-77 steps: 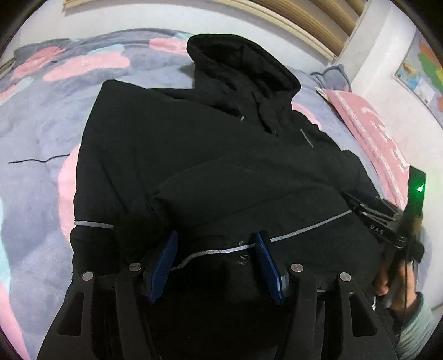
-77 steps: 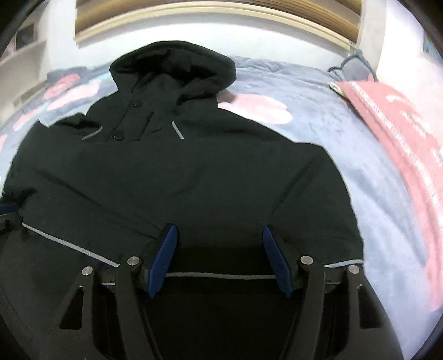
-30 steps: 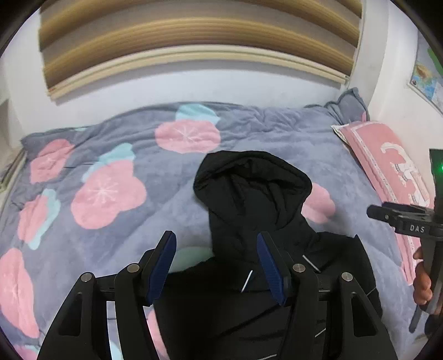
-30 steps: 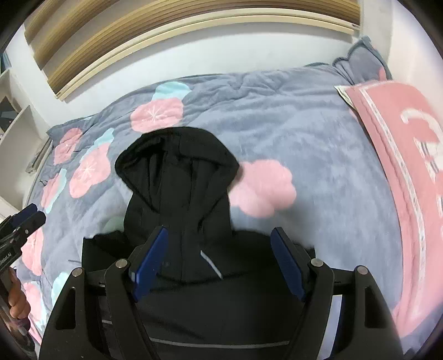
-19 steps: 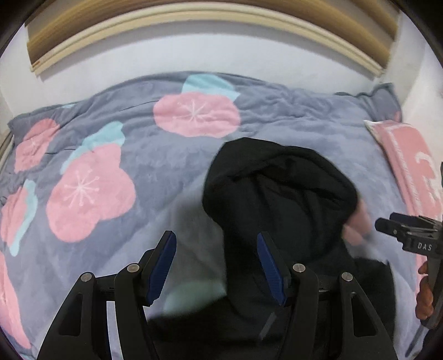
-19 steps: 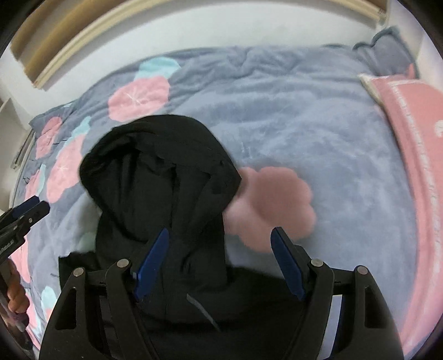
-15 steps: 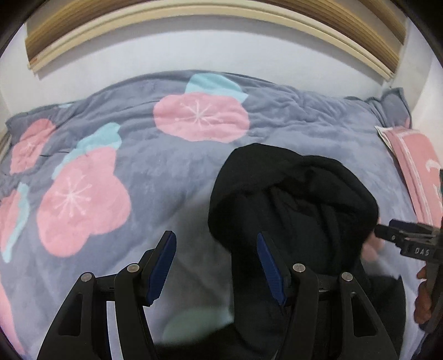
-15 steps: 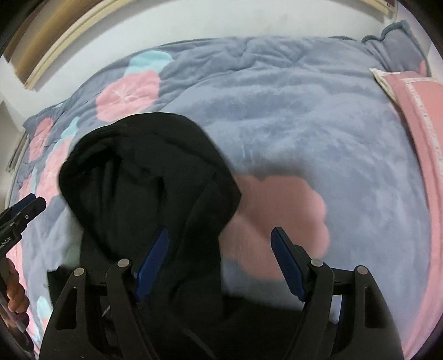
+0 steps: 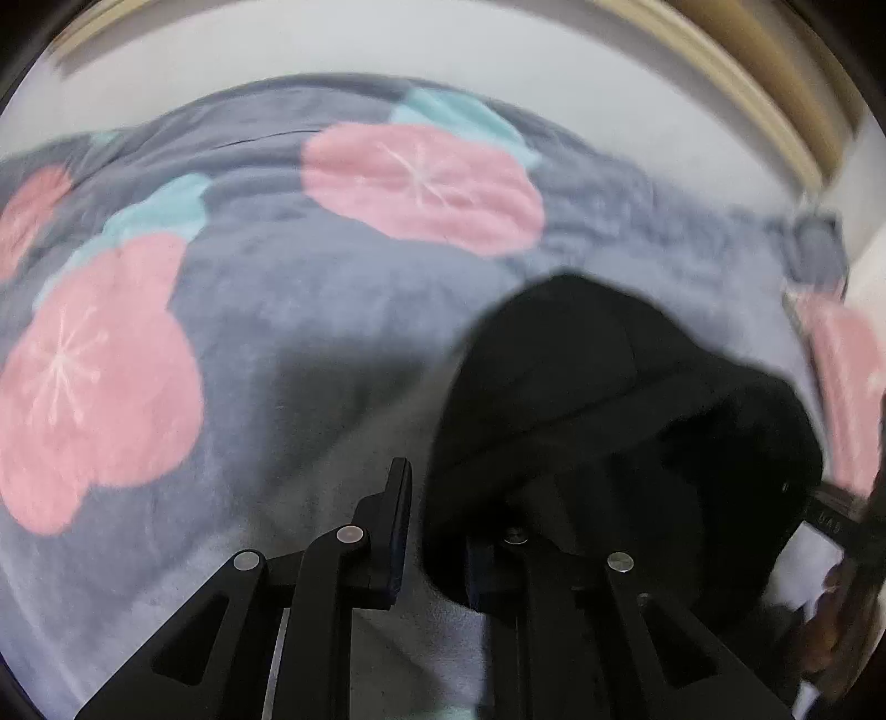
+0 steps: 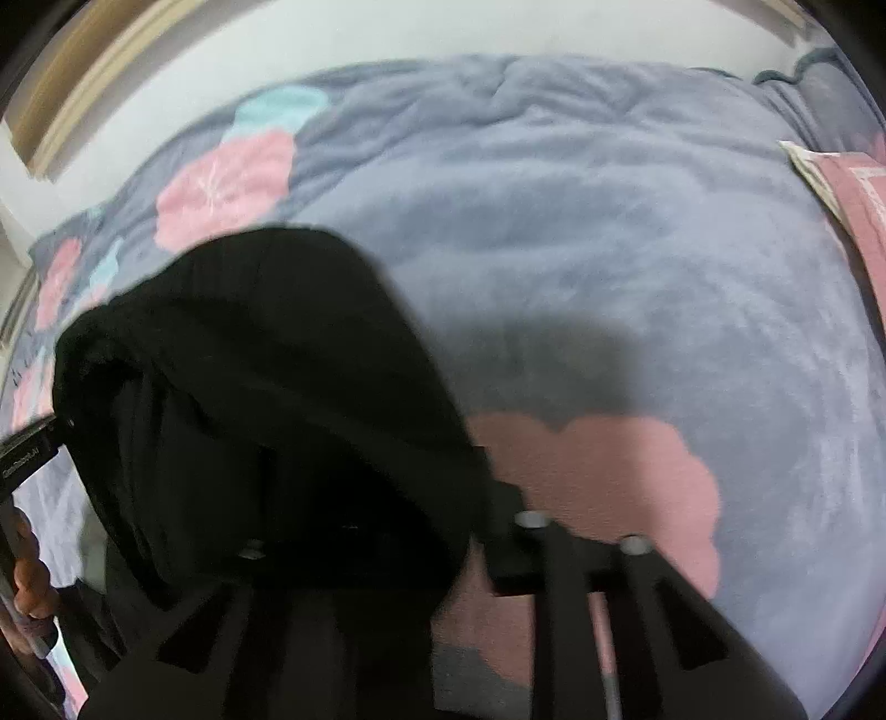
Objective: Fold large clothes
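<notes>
**Both grippers closed on the hood of the black jacket**

The black jacket (image 9: 637,421) lay on a grey blanket (image 9: 310,310) printed with pink and teal flowers, its hood pointing toward the far edge of the bed, where the blanket met a white wall (image 9: 387,50). A pink pillow (image 10: 864,205) sat at the blanket's right edge.

The left gripper (image 9: 437,531) was closing, its jaws drawn nearly together with the left rim of the hood between them; the black cloth bulged up over its right finger. The right gripper (image 10: 387,531) had its jaws pressed together on the hood's right side, and the cloth draped over and hid its left finger, so only the right finger (image 10: 506,531) showed clearly, beside a pink flower on the blanket.

Each view caught the other gripper at its margin, with a bare hand (image 10: 27,587) wrapped round the handle. Both pictures were blurred.
</notes>
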A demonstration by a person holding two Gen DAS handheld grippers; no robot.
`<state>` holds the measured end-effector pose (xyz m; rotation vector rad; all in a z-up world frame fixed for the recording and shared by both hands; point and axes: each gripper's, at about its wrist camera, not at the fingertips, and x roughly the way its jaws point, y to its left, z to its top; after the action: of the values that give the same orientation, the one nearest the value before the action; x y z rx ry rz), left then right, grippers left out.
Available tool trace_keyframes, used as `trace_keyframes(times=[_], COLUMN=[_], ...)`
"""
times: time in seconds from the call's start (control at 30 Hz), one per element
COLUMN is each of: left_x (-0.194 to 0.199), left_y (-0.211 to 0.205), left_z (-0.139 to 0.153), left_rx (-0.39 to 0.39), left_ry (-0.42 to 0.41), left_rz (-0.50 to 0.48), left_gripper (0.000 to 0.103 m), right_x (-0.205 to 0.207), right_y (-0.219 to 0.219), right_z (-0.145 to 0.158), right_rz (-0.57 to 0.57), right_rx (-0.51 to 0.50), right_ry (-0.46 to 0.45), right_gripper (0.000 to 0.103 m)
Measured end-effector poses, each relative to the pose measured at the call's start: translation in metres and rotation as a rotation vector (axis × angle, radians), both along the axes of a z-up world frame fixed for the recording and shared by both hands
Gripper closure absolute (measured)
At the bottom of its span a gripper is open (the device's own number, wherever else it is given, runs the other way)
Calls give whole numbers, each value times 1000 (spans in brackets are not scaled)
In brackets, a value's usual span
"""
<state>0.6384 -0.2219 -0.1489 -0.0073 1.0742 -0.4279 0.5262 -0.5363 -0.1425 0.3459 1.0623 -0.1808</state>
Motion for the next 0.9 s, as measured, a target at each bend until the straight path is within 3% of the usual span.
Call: trace_keyframes(times=[0.17, 0.23, 0.37, 0.47, 0.6, 0.7, 0.8, 0.9], left_x=[-23, -24, -10, -3, -6, -17, -33, -46], left_y=[39, 50, 46, 44, 35, 32, 44, 57], left_z=[28, 23, -37, -70, -60, -39, -16, 9], left_rx=[-212, -264, -144, -147, -84, 43, 62, 57], left_ry=[-24, 0, 142, 206, 173, 77, 26, -3], left_rz=[-1, -3, 2, -10, -56, -88, -119, -137], left_gripper=[87, 85, 83, 81, 76, 47, 45, 45], right_x=[-24, -28, -19, -11, -12, -20, -36, -54], right_y=[-3, -2, 1, -4, -15, -13, -12, -5], right_z=[25, 23, -11, -50, -52, -37, -15, 6], right_rz=[18, 29, 36, 57, 65, 98, 128, 178], right_rx=[10, 10, 3, 45, 121, 63, 25, 34], right_ry=[-87, -99, -25, 57, 78, 93, 84, 98], right_gripper=[89, 89, 89, 90, 86, 68, 57, 56])
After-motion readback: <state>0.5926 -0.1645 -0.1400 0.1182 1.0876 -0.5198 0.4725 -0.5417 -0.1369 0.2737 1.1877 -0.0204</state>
